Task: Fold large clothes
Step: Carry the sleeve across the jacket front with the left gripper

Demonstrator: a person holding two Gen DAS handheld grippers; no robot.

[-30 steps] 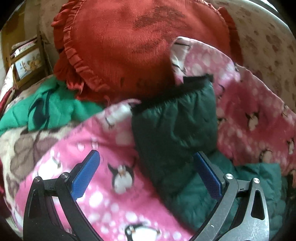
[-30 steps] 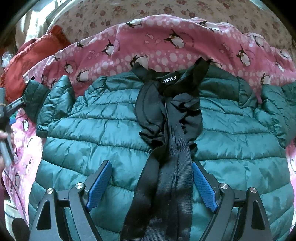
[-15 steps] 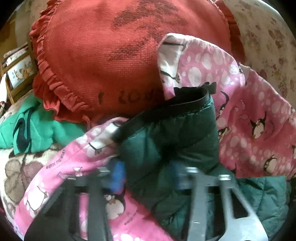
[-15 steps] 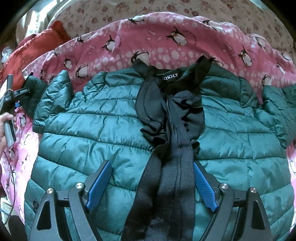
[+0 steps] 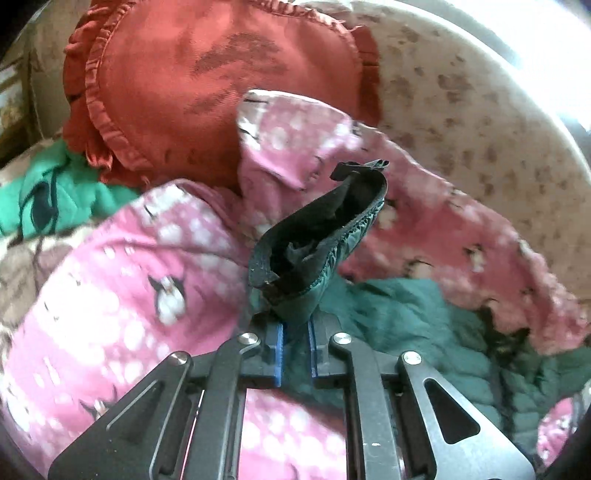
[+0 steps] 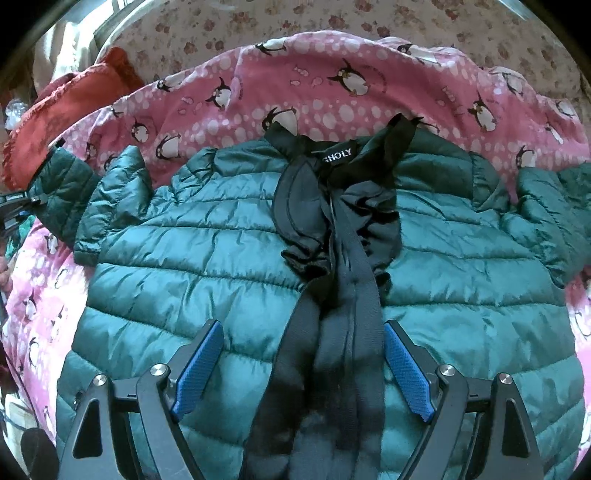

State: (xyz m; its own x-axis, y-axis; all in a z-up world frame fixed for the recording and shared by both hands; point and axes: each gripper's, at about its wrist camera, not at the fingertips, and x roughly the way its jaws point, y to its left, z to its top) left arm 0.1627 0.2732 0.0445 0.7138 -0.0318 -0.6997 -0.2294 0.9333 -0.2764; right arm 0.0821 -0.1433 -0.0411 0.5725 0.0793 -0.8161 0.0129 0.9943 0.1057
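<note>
A dark green quilted puffer jacket (image 6: 229,280) lies front up on a pink penguin blanket (image 6: 332,92), black zipper band and collar down its middle. My left gripper (image 5: 294,350) is shut on the jacket's left sleeve cuff (image 5: 321,243) and holds it lifted off the blanket, black lining showing. That sleeve (image 6: 62,184) sits at the far left in the right wrist view. My right gripper (image 6: 303,369) is open and empty, hovering over the jacket's lower middle, astride the zipper band.
A red frilled cushion (image 5: 207,81) lies behind the sleeve, also in the right wrist view (image 6: 59,118). A bright green garment (image 5: 51,192) lies left of it. A floral sofa back (image 6: 369,22) runs behind the blanket.
My left gripper moved forward, closed on the sleeve cuff and lifted it. My right gripper stayed open over the jacket, nearly still.
</note>
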